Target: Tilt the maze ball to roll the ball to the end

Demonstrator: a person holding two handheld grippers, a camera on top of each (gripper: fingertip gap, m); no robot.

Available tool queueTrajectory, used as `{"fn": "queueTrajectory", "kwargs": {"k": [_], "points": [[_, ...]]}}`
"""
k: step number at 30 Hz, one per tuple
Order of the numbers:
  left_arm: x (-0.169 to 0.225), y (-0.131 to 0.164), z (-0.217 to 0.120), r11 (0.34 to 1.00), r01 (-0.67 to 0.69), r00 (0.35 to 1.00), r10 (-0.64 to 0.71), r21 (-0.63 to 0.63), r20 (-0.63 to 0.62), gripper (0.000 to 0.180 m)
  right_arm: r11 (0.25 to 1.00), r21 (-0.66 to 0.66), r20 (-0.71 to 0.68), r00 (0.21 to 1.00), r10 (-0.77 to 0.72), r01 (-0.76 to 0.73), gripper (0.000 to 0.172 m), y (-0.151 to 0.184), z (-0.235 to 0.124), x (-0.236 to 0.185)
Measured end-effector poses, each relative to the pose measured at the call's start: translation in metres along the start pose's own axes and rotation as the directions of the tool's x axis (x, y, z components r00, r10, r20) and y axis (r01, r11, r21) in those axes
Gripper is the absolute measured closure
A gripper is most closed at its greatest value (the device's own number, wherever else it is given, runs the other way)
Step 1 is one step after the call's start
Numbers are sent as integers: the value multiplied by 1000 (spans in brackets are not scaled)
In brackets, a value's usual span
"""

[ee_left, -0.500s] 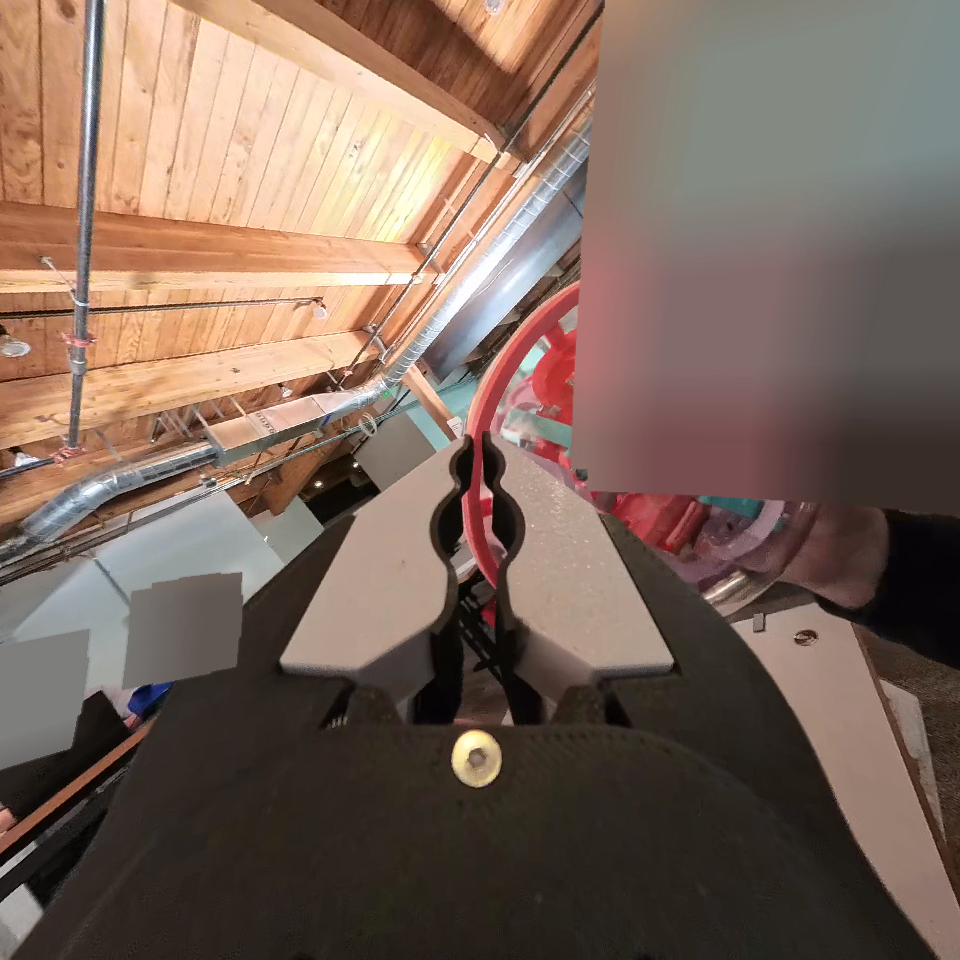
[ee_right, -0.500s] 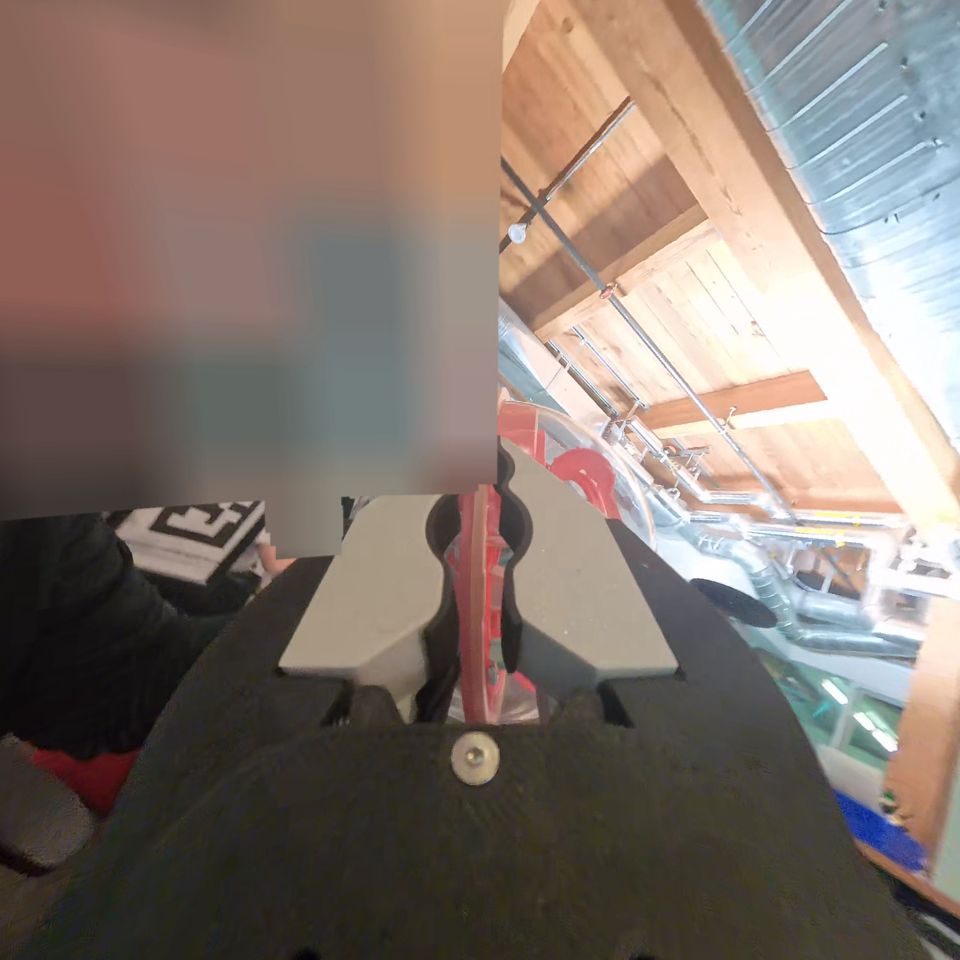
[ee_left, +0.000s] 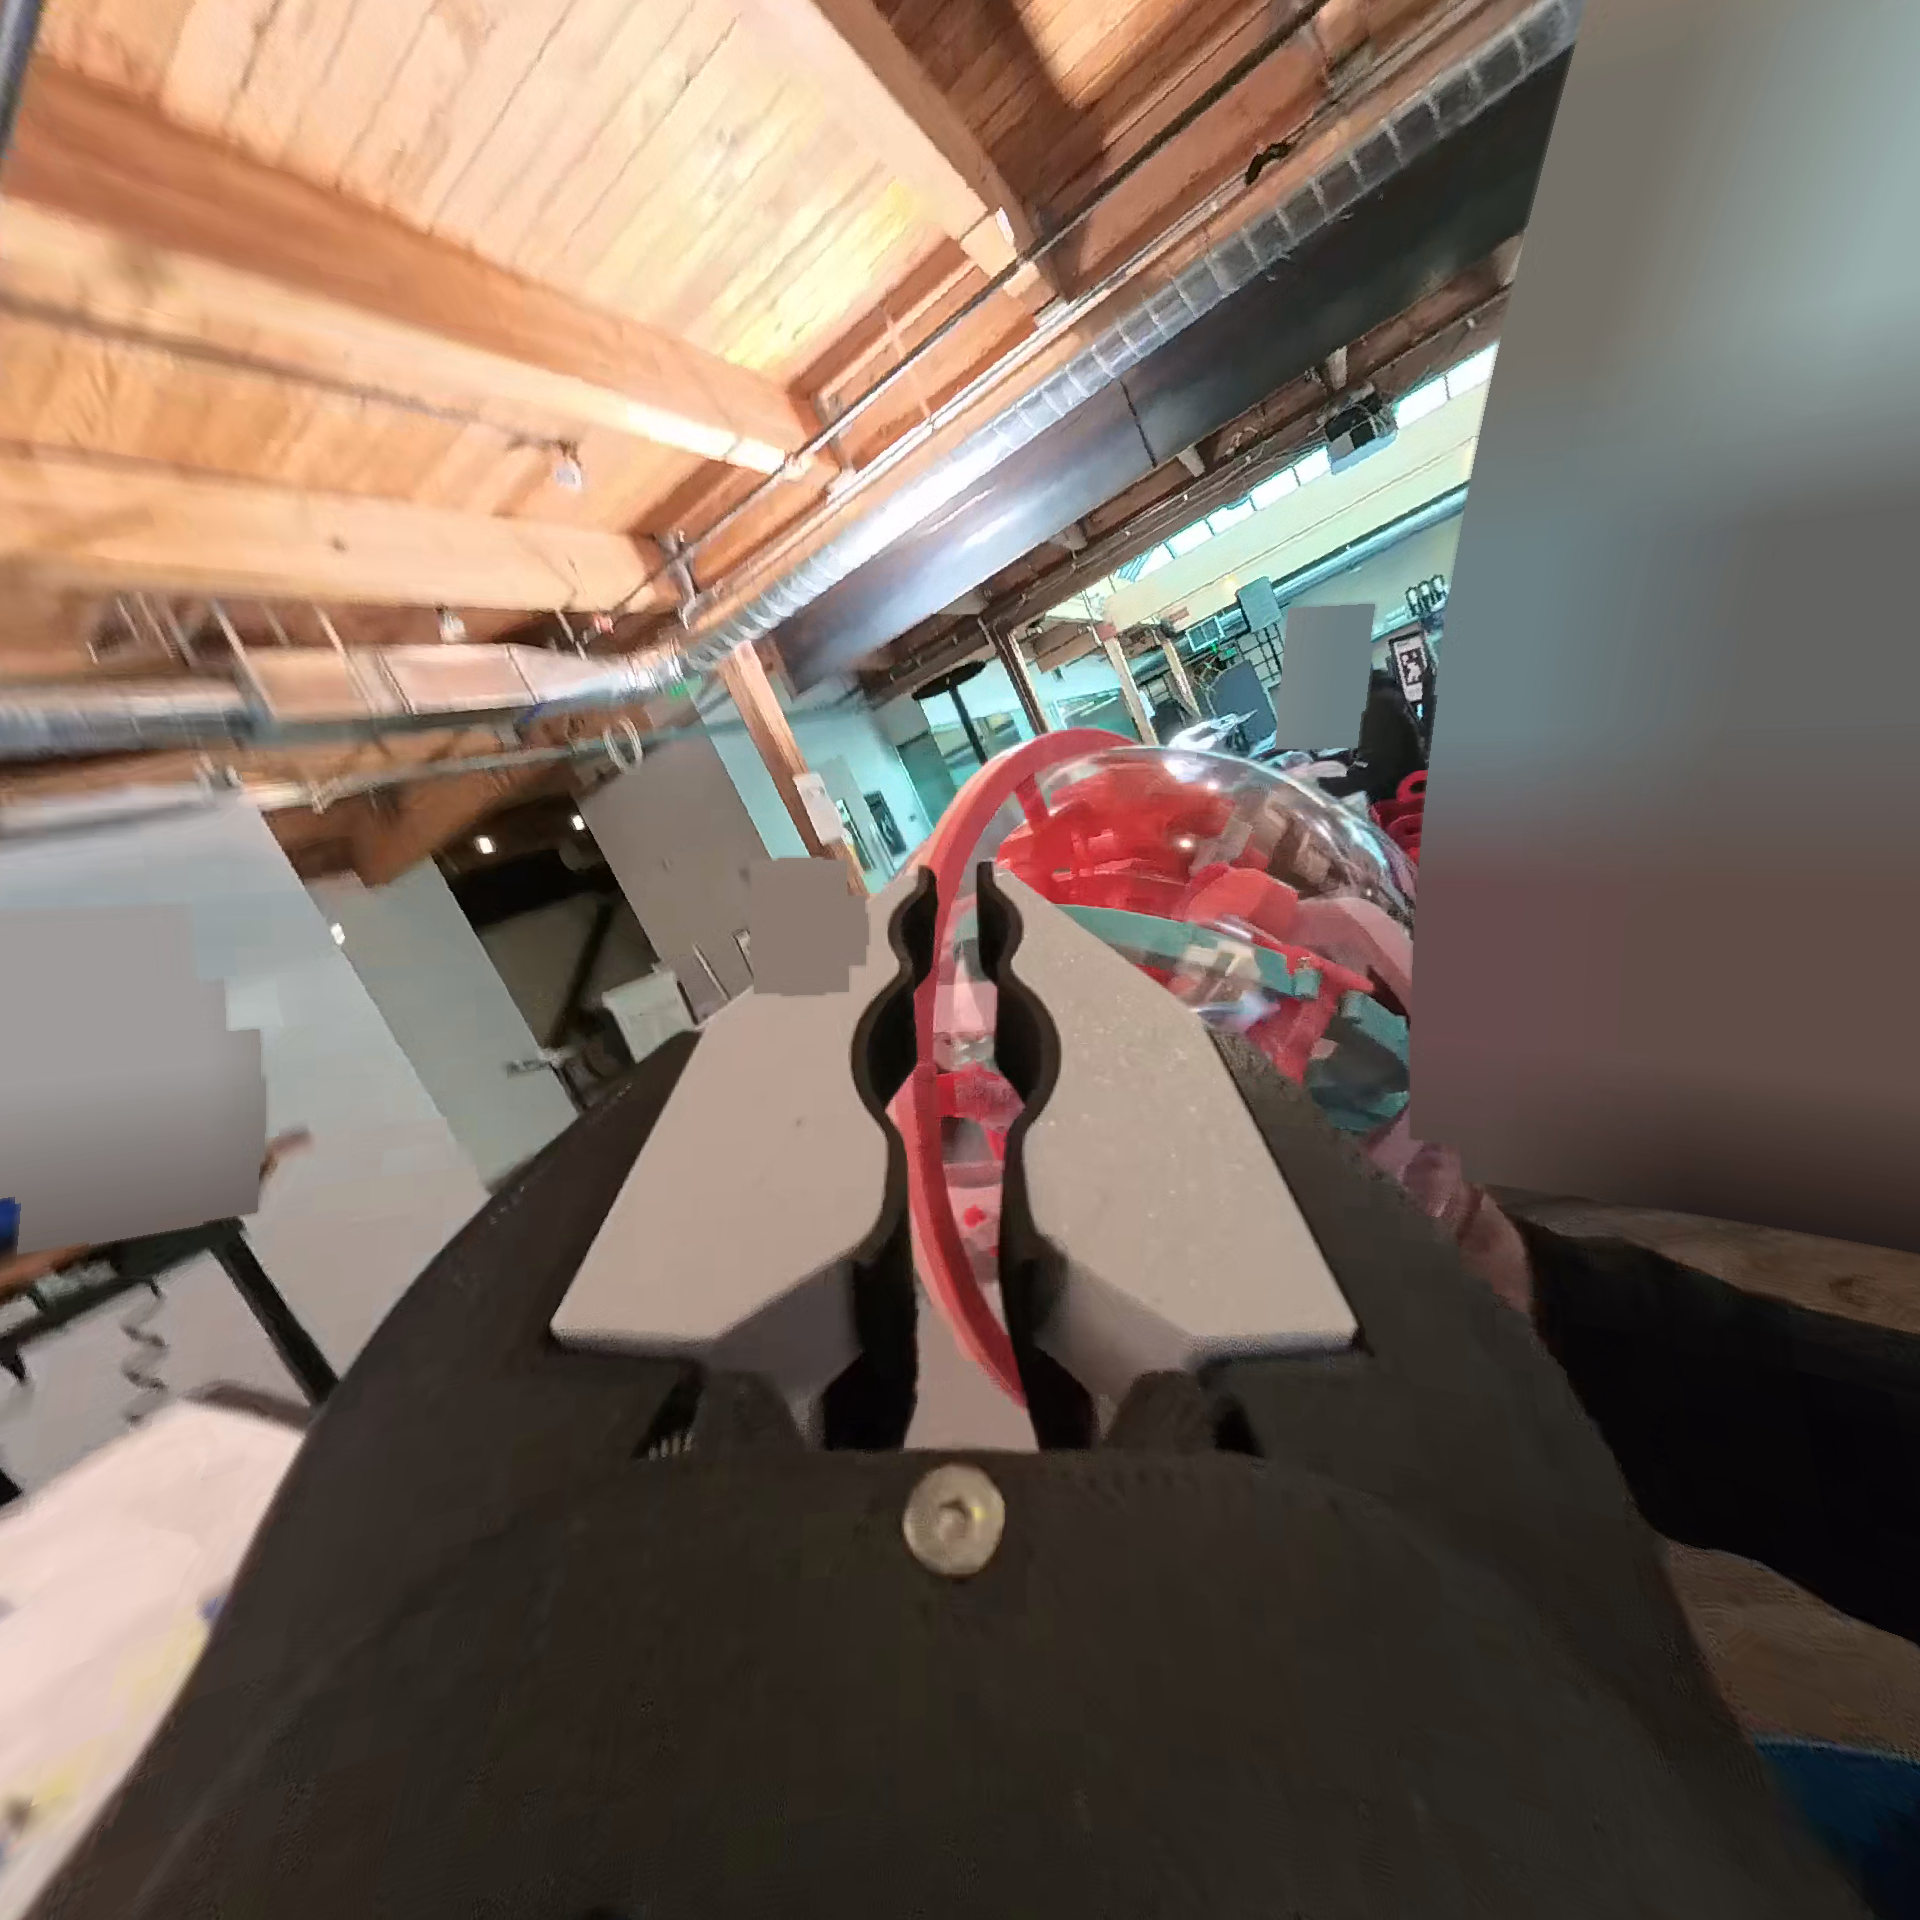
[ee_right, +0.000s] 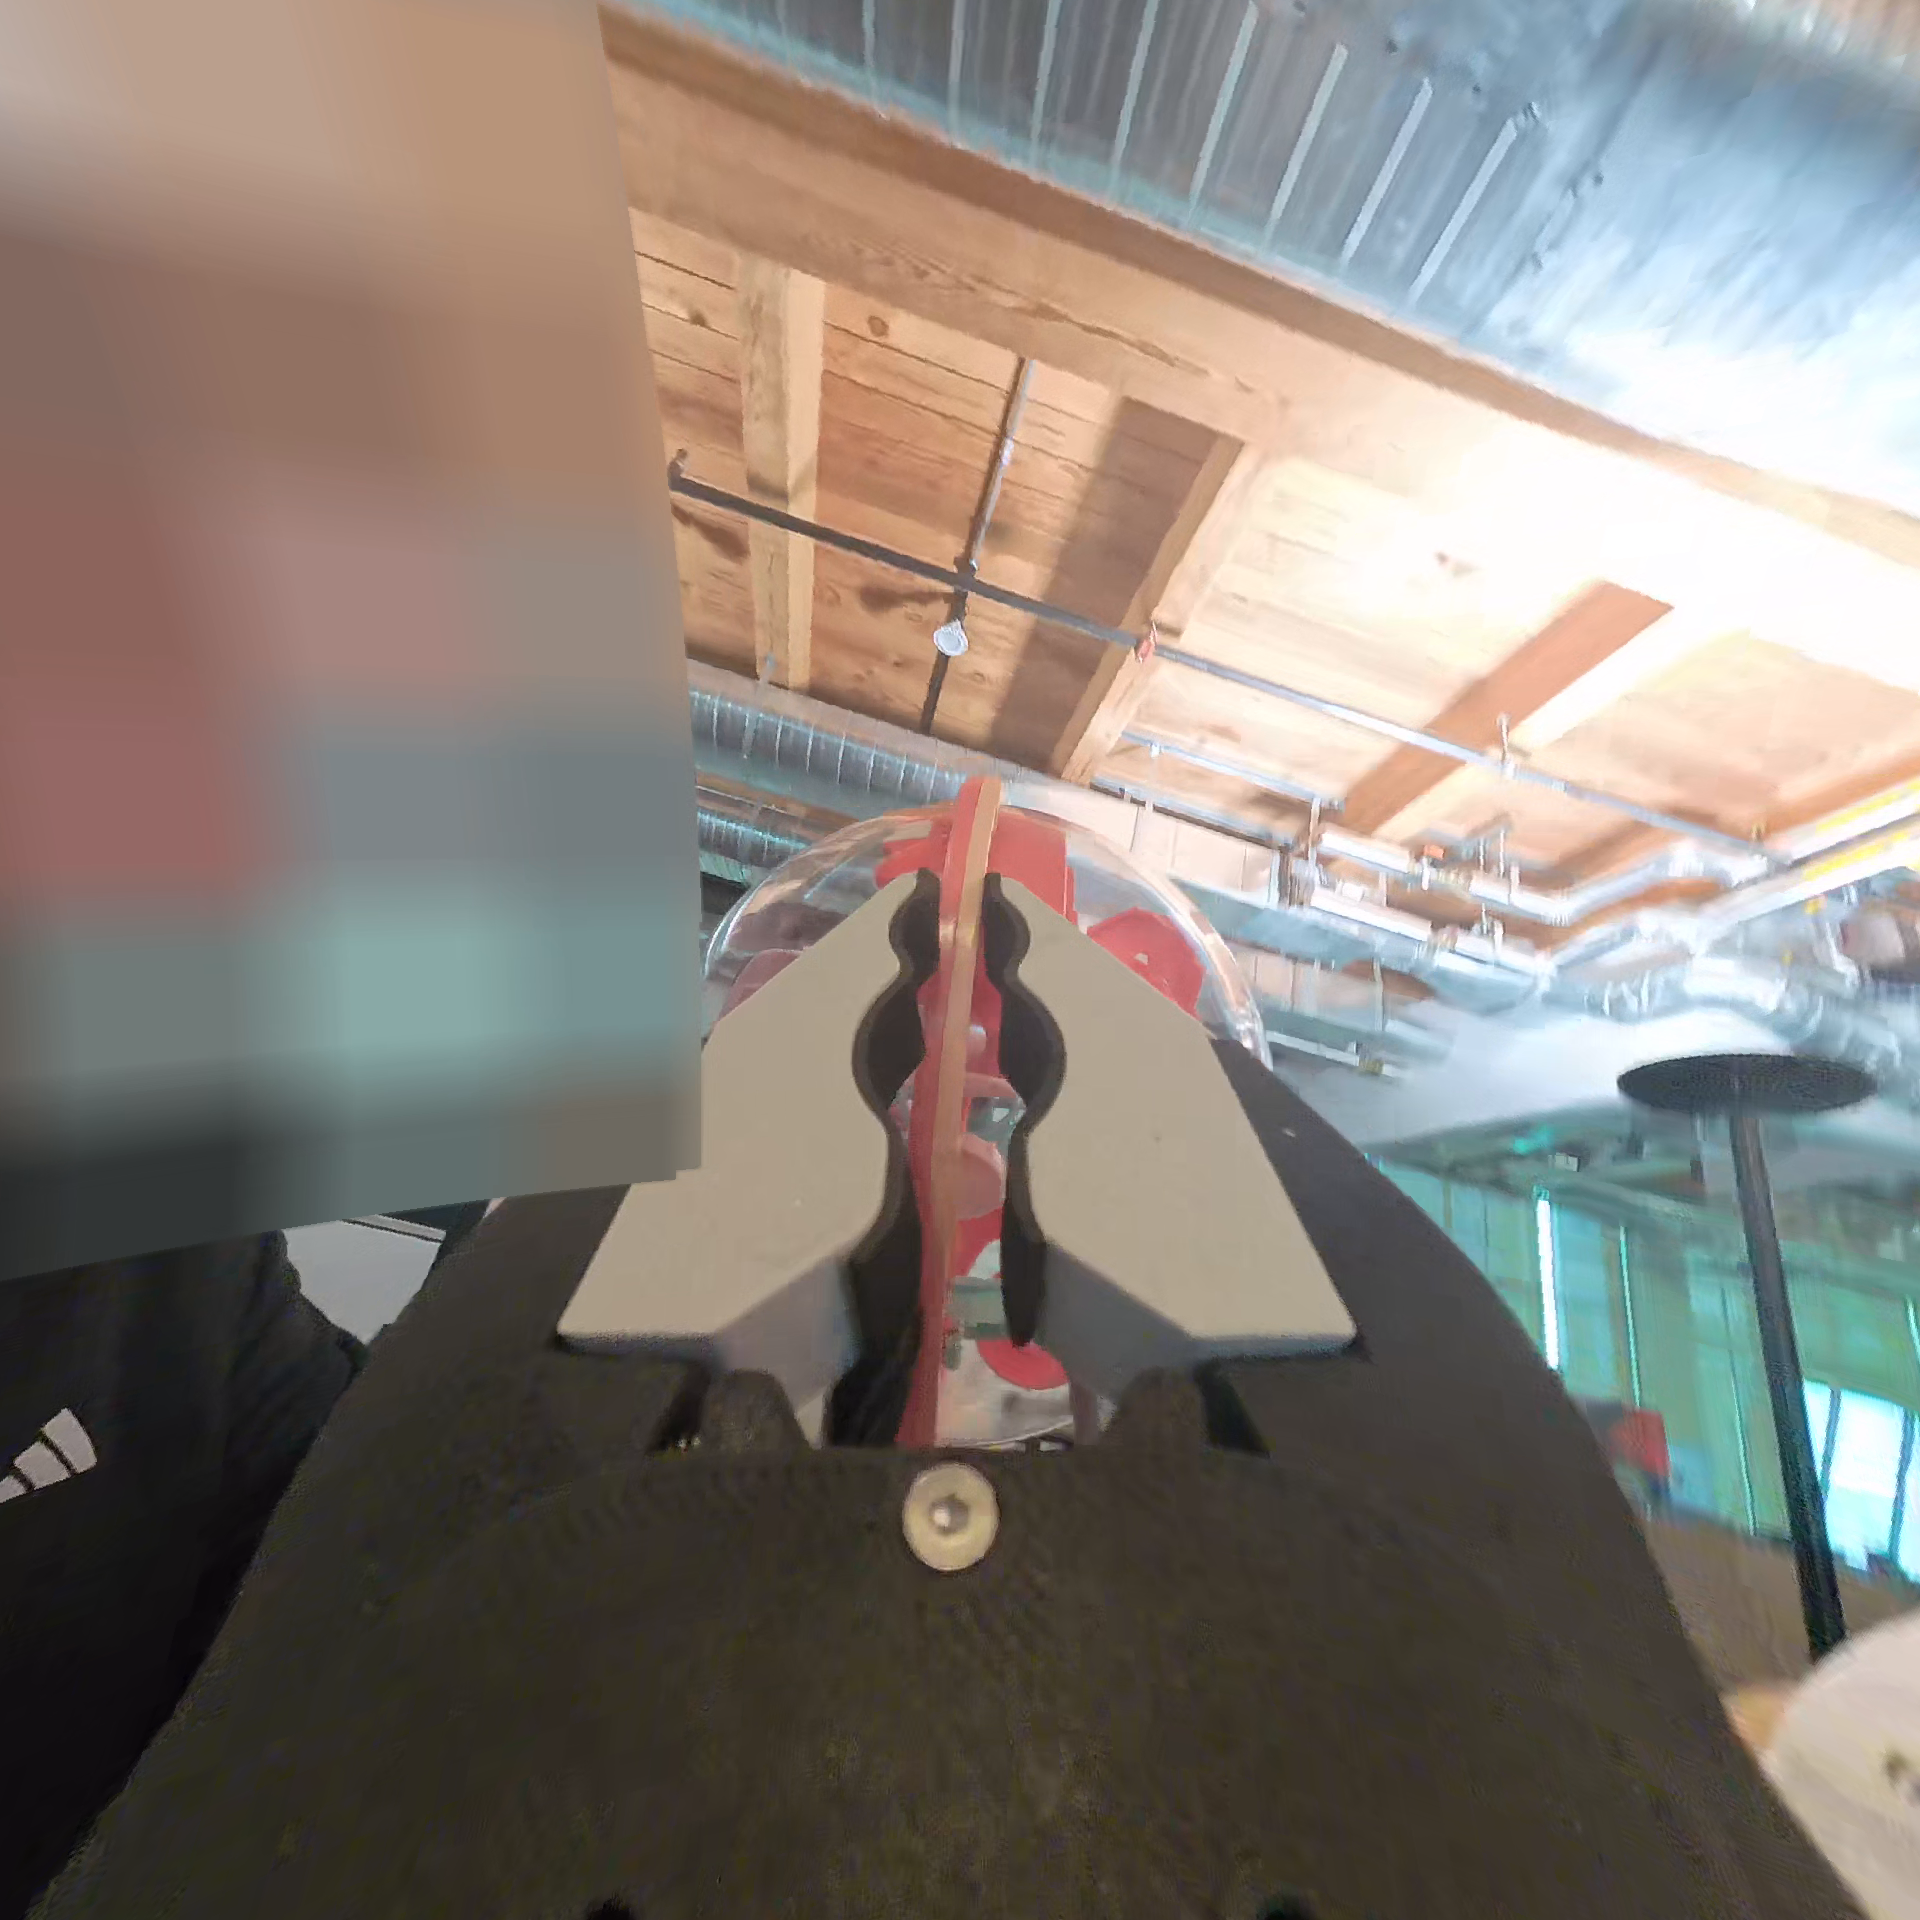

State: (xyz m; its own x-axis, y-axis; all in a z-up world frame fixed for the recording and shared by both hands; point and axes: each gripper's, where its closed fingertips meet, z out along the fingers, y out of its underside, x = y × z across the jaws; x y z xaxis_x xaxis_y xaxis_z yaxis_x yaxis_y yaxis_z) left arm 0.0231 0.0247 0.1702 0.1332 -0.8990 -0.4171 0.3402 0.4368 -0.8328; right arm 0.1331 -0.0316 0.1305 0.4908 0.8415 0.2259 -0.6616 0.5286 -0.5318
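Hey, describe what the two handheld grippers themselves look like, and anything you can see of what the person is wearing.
Both the left gripper and right gripper look alike: a broad matte black textured body, one silver screw at its centre, and two light grey wedge-shaped fingers with black wavy inner pads. No cables show. The person wears a black sleeve.

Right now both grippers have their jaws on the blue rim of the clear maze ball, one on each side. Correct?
Not quite: the rim is red, not blue. The right wrist view shows it edge-on between the right gripper jaws; the left wrist view shows it curving over the clear maze ball from the left gripper. The rest stands.
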Motion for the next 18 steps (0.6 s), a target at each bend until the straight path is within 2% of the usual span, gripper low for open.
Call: {"fn": "queueTrajectory", "kwargs": {"k": [1,5,10,14,16,18], "points": [[-5,15,-4,998,54,998,-54,-20,13,175,999,-27,-23,999,26,-27,165,10,-6,5],[-6,89,-32,960,265,964,-262,-88,36,174,977,-158,-133,984,120,-140,165,56,-45,18],[16,188,-71,840,523,852,-518,-144,74,180,908,-244,-322,911,256,-341,165,124,-118,24],[37,260,-92,748,615,786,-608,-249,114,180,826,-248,-482,804,348,-506,166,191,-177,21],[40,295,-102,694,665,745,-644,-278,173,180,787,-223,-573,730,372,-576,165,215,-204,28],[38,329,-114,643,706,706,-670,-297,227,180,757,-233,-623,691,366,-611,165,235,-222,34]]}}
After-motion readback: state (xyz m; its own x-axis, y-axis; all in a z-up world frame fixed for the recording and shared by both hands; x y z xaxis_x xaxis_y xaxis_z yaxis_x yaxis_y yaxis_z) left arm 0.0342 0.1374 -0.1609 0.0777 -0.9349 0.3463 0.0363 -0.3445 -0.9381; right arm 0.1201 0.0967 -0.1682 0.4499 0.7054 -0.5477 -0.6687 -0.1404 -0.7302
